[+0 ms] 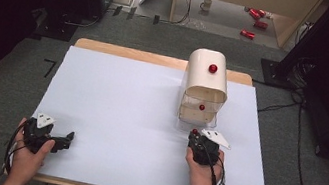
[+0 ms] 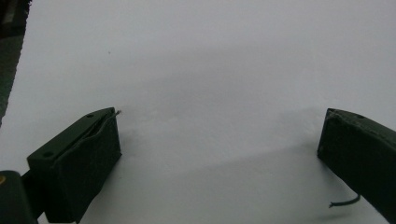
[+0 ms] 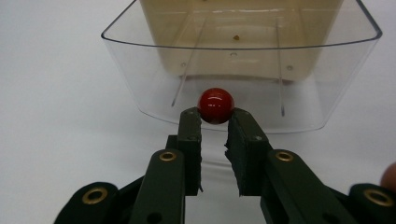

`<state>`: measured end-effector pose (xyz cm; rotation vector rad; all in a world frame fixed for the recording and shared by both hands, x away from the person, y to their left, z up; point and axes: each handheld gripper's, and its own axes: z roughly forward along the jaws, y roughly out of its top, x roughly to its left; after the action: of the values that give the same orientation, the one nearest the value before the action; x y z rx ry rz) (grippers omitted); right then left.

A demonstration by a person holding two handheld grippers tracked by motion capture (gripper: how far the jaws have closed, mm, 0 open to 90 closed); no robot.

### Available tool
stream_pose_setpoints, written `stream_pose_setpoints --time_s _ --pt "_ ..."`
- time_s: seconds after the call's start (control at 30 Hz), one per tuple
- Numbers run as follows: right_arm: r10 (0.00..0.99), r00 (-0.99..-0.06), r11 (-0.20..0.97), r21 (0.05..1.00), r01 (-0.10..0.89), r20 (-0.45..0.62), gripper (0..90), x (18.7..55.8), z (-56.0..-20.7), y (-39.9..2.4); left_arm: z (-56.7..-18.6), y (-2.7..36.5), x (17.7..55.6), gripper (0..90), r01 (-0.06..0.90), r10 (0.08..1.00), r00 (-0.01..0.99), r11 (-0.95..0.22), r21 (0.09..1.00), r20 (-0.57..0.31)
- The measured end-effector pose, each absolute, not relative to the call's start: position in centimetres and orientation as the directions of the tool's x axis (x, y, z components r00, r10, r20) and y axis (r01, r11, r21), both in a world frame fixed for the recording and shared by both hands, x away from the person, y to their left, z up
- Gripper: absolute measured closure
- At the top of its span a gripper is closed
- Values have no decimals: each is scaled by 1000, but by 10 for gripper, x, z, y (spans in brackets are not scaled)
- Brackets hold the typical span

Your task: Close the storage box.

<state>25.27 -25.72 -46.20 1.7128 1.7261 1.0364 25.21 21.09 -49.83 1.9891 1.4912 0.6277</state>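
Right gripper (image 3: 215, 122) is closed on the red knob (image 3: 215, 105) of a clear drawer (image 3: 327, 88); its jaw tips pinch the ball from both sides. The right gripper view shows that contact plainly. In the high view the right gripper (image 1: 194, 134) sits just in front of the cream cabinet (image 1: 206, 74) at the table's (image 1: 114, 109) far right, with the drawer (image 1: 183, 122) pulled out toward the hand (image 1: 203, 167). The high view also shows 2 more red knobs, 1 on the cabinet front (image 1: 213, 68) and 1 lower (image 1: 202, 107). Left gripper (image 1: 69, 136) rests at the near left, well apart from the cabinet. In the left gripper view its jaws are spread wide over the bare white sheet (image 2: 210, 70), holding nothing.
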Motion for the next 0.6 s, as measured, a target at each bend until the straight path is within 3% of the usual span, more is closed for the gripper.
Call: stream_pose_setpoints --time_s 0.6 --pt "983 -78 -82 786 612 164 766 286 -470 -259 -498 211 252 0 695 963 268 -216 685 31"
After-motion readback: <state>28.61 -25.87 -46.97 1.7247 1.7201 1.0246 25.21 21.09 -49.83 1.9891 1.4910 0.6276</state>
